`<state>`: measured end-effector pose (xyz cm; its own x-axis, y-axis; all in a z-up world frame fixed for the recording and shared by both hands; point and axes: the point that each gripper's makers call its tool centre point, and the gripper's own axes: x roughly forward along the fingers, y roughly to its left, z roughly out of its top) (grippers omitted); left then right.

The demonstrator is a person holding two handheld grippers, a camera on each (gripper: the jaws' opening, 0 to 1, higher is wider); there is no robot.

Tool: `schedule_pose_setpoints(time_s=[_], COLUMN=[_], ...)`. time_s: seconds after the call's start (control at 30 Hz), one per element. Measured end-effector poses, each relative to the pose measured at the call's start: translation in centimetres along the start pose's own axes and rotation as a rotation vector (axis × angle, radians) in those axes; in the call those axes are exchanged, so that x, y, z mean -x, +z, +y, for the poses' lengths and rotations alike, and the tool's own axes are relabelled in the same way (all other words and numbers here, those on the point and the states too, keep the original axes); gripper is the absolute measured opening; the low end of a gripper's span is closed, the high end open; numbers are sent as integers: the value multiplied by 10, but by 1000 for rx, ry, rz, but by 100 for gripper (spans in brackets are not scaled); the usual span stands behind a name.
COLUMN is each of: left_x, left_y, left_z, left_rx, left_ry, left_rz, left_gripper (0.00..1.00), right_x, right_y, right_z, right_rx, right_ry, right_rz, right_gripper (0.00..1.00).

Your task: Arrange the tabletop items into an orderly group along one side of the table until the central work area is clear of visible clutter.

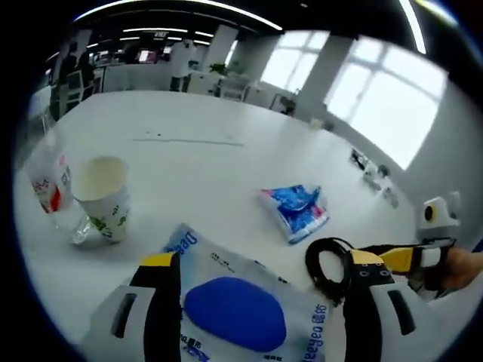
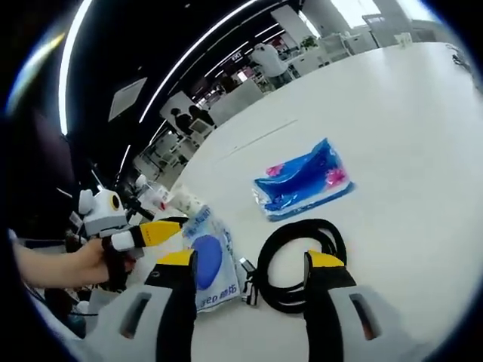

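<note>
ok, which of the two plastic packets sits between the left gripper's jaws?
The white packet with the blue oval. The crinkled blue packet lies farther out on the table.

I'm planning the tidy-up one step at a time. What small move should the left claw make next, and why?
Probably ease the open left claw down onto the wipes pack and close. The pack lies flat between its jaws, ungripped, near the paper cup and bottle, which could anchor the group.
</note>
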<state>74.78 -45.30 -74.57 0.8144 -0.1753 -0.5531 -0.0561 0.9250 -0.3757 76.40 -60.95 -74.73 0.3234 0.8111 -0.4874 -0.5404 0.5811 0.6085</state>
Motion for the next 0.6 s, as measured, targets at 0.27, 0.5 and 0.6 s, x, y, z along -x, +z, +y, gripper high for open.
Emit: schedule_pose_setpoints(time_s=[0.27, 0.5, 0.6], left_x=[14, 24, 25], left_y=[4, 7, 5], left_z=[32, 52, 55], left_rx=[-3, 21, 27], left_ry=[48, 82, 87], left_rz=[-2, -21, -21], left_gripper=[85, 84, 84], right_x=[0, 1, 1], right_y=[-13, -25, -24], right_z=[13, 18, 19], right_rx=[-63, -58, -63], right_ry=[47, 49, 49], right_rz=[28, 59, 57], right_gripper=[54, 53, 53])
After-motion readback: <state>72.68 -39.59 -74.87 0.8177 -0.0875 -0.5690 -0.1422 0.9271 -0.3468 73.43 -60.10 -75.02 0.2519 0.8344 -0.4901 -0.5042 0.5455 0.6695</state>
